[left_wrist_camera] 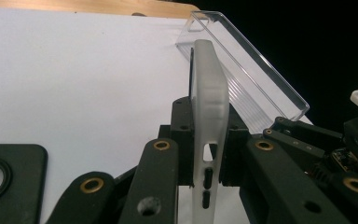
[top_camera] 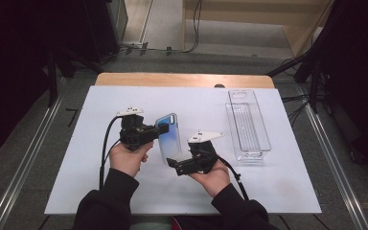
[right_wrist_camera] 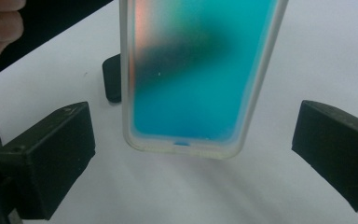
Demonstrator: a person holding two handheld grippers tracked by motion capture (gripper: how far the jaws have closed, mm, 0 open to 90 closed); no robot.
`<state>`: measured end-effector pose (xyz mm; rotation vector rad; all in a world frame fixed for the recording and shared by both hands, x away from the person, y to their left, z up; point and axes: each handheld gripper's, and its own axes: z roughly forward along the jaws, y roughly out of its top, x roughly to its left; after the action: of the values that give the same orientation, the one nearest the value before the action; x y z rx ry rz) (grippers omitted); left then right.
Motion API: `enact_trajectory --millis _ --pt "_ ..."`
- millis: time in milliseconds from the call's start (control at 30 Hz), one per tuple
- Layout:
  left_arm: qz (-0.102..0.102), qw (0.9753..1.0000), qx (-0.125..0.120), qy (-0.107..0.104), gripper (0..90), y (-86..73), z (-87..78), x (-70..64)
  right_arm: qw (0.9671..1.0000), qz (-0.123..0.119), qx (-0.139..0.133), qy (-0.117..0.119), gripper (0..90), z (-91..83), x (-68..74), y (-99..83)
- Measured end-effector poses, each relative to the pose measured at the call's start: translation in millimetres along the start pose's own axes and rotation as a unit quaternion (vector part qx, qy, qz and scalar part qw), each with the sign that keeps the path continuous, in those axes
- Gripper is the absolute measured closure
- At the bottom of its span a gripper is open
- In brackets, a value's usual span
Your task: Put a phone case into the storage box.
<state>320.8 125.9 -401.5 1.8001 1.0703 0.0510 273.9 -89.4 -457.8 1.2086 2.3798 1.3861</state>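
With the left gripper [top_camera: 159, 130] clamping the phone case [top_camera: 168, 138], the wide-open right gripper [top_camera: 172, 164] should close squarely across the case's near end.

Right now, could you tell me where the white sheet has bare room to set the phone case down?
The white sheet is bare along its left side and far edge, and along the near right edge below the clear tray. It is crowded mid-table, where the left hand-held gripper holds the phone case and the right hand-held gripper waits open.
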Motion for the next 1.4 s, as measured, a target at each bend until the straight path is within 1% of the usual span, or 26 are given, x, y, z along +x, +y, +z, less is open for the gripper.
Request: enact_trajectory --millis 33,100,233,300,400,467,600,733,900,1033,1167,1300,1400 --pt "0.004 1.0000 -0.004 0.000 80.3 -1.2 0.5 -0.9 1.0000 0.003 0.002 0.000 0.0 -0.3 0.2 -0.5" --pt "0.011 0.9999 -0.010 -0.001 80.4 -3.3 1.4 -3.1 1.0000 -0.002 0.003 -0.003 0.0 -1.3 0.3 -0.9" --pt "0.031 0.9994 -0.015 0.000 80.4 -7.1 3.4 -6.7 0.9999 0.003 -0.009 0.006 0.0 -5.2 -0.5 -0.1" --pt "0.032 0.9993 -0.019 -0.004 80.4 -9.5 4.4 -7.6 0.9998 0.006 -0.015 0.009 0.0 -7.3 -1.0 0.9" --pt "0.026 0.9995 -0.018 -0.008 80.3 -12.7 5.9 -8.1 0.9998 0.004 -0.018 0.003 0.0 -9.7 -1.7 2.2" --pt "0.025 0.9995 -0.016 -0.008 80.3 -14.4 6.1 -8.7 0.9998 0.009 -0.017 0.005 0.0 -10.4 -2.2 3.2" --pt "0.026 0.9995 -0.018 -0.008 80.3 -15.9 7.0 -11.6 0.9997 0.007 -0.022 -0.002 0.0 -12.4 -0.9 6.6" --pt "0.024 0.9994 -0.021 -0.010 80.3 -16.4 7.0 -14.0 0.9995 0.003 -0.029 -0.014 0.0 -14.6 -0.5 10.8" --pt "0.020 0.9995 -0.020 -0.015 80.3 -17.7 8.0 -18.3 0.9991 0.008 -0.034 -0.023 0.0 -15.4 -1.8 15.1" --pt "0.020 0.9994 -0.019 -0.020 80.2 -18.1 8.7 -22.2 0.9991 0.006 -0.031 -0.028 0.0 -14.3 0.0 16.9" --pt "0.019 0.9993 -0.018 -0.028 80.2 -18.4 8.9 -26.1 0.9988 0.006 -0.035 -0.035 0.0 -13.5 1.1 18.1" --pt "0.023 0.9992 -0.016 -0.028 80.2 -19.7 8.8 -31.6 0.9985 0.011 -0.035 -0.041 0.0 -11.7 1.3 18.2" --pt "0.027 0.9990 -0.015 -0.031 80.1 -21.1 9.9 -35.4 0.9982 0.008 -0.036 -0.046 0.0 -11.5 1.5 18.6"
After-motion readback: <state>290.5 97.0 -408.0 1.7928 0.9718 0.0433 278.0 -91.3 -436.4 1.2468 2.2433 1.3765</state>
